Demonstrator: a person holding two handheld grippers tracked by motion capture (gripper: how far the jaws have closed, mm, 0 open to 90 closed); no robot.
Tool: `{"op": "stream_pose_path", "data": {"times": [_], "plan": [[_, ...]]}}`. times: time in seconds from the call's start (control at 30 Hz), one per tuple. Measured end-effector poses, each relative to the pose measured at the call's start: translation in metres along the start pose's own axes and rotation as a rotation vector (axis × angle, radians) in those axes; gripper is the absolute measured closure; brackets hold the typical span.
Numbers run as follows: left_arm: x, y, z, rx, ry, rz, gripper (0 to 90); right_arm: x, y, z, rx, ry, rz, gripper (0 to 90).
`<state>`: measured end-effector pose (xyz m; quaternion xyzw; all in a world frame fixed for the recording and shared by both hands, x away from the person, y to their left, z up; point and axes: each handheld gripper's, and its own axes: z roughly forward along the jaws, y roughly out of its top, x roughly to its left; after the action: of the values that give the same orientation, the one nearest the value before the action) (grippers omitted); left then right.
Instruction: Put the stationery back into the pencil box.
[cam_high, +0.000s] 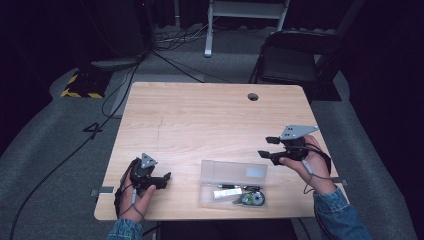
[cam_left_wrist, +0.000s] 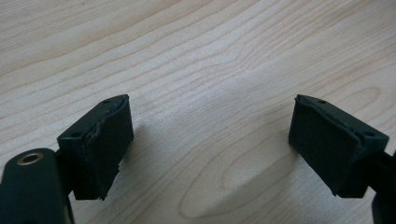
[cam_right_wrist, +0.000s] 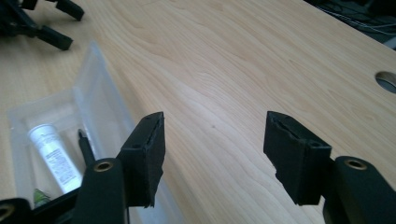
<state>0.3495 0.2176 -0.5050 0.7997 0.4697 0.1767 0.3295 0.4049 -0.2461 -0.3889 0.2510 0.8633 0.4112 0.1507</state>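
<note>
A clear plastic box (cam_high: 232, 182) lies open near the table's front edge, its lid folded back toward the far side. Inside are a white tube (cam_high: 227, 193), a dark pen (cam_high: 235, 186) and a round green-and-white item (cam_high: 255, 199). My left gripper (cam_high: 165, 180) rests on the table left of the box, open, with bare wood between its pads (cam_left_wrist: 105, 140). My right gripper (cam_high: 265, 147) hangs open above the table, right of and beyond the box, with nothing in it. In the right gripper view the box (cam_right_wrist: 93, 102) and tube (cam_right_wrist: 51, 156) lie left of that gripper (cam_right_wrist: 215, 154).
The wooden table (cam_high: 200, 115) has a round cable hole (cam_high: 253, 96) near its far edge. A black folding chair (cam_high: 290, 60) stands behind the table on the right. Cables run across the grey floor (cam_high: 75, 150) on the left.
</note>
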Motion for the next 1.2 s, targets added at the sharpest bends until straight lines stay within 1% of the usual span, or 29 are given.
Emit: {"op": "stream_pose_path", "data": {"times": [0.1, 0.13, 0.2, 0.23, 0.3, 0.37, 0.5, 0.57, 0.63, 0.8, 0.9, 0.97, 1.0, 1.03, 1.2], "plan": [[0.001, 0.0, 0.0, 0.002, 0.002, -0.008, 14.3, -0.009, -0.006, -0.002, 0.005, -0.019, 0.024, 37.5], [0.002, 0.0, 0.0, 0.001, 0.006, -0.004, 14.3, -0.011, -0.008, -0.003, 0.006, -0.025, 0.029, 37.1], [0.003, 0.0, 0.0, -0.002, 0.001, 0.003, 14.3, -0.017, -0.013, -0.005, 0.011, -0.041, 0.047, 36.7], [0.004, 0.0, 0.0, -0.004, 0.002, 0.0, 14.2, -0.021, -0.016, -0.006, 0.012, -0.047, 0.055, 36.6], [0.005, 0.0, 0.0, 0.002, -0.001, 0.004, 14.3, -0.027, -0.022, -0.008, 0.01, -0.064, 0.079, 35.9], [0.006, 0.0, 0.0, -0.002, -0.001, -0.004, 14.3, -0.033, -0.027, -0.009, 0.007, -0.082, 0.097, 35.3], [0.009, 0.001, 0.0, 0.0, -0.002, -0.005, 14.2, -0.042, -0.038, -0.008, 0.015, -0.106, 0.125, 35.1], [0.01, 0.001, 0.0, -0.002, 0.004, 0.002, 14.2, -0.047, -0.045, -0.008, 0.018, -0.117, 0.139, 35.1], [0.01, 0.001, 0.0, 0.002, 0.004, -0.004, 14.2, -0.051, -0.051, -0.007, 0.029, -0.133, 0.154, 34.9], [0.01, 0.001, 0.0, 0.002, 0.004, -0.004, 14.2, -0.063, -0.072, -0.001, 0.045, -0.171, 0.188, 34.7], [0.01, 0.001, 0.0, 0.002, 0.004, -0.004, 14.2, -0.067, -0.084, 0.002, 0.056, -0.187, 0.197, 34.6], [0.01, 0.001, 0.0, 0.002, 0.004, -0.004, 14.2, -0.067, -0.086, 0.002, 0.059, -0.193, 0.202, 34.6], [0.01, 0.001, 0.0, 0.002, 0.004, -0.004, 14.2, -0.069, -0.095, 0.003, 0.065, -0.207, 0.204, 34.6], [0.01, 0.001, 0.0, 0.002, 0.004, -0.004, 14.2, -0.069, -0.095, 0.003, 0.065, -0.207, 0.204, 34.6], [0.01, 0.001, 0.0, 0.002, 0.004, -0.003, 14.2, -0.069, -0.11, 0.008, 0.08, -0.217, 0.211, 34.3]]}}
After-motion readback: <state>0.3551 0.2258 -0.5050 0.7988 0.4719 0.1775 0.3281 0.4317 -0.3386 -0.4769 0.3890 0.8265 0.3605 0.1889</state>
